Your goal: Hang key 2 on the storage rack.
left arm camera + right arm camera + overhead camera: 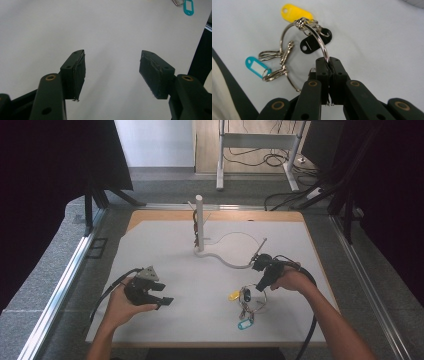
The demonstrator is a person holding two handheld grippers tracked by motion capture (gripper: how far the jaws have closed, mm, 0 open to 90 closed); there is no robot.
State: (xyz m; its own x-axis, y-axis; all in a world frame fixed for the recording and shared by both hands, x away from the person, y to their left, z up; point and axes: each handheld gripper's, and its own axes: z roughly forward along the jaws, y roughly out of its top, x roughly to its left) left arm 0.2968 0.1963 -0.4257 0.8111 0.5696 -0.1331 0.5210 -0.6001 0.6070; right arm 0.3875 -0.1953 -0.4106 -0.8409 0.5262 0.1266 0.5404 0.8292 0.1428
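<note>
Metal key ring [322, 47] | upright, edge-on | pinched by right hand-held gripper [329, 62]

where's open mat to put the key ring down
Bare mat lies between the left gripper and the key ring, and across the far left corner beside the white post. The stretch by the bent wire and the right gripper, shut on the ring, is crowded.
</note>
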